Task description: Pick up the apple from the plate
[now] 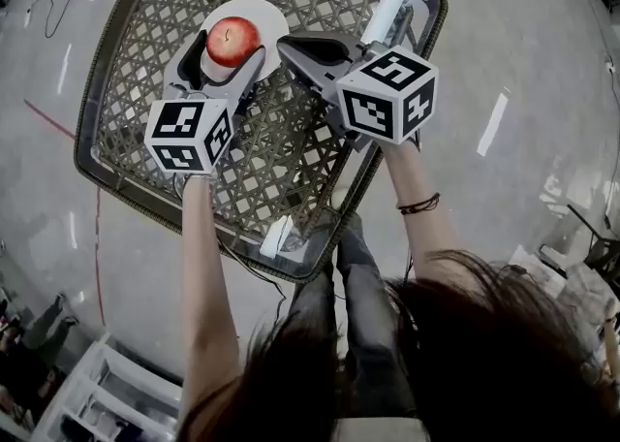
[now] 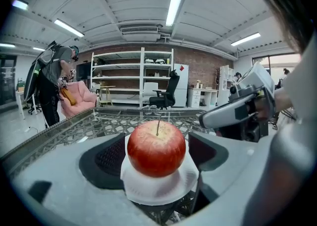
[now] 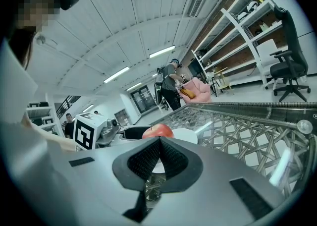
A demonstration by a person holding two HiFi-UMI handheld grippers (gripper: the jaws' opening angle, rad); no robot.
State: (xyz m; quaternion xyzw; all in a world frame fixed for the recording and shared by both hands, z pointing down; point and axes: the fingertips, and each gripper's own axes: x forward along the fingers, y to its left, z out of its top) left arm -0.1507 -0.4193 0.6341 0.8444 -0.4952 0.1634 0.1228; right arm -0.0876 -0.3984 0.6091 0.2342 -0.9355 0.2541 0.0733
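The left gripper (image 1: 230, 54) has its jaws spread wide on either side of the apple (image 1: 232, 37), with both pads clear of its skin; the right gripper (image 1: 288, 45), just beside it, has its jaws pressed together on nothing; the red apple sits stem up on the white plate (image 1: 274, 19); the plate rests toward the far edge of the glass-topped lattice table (image 1: 291, 164)

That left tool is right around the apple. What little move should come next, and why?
Probably close the left tool on the apple. Its jaws stand open on either side of it while it rests on the white plate, so a squeeze should come before any lift.
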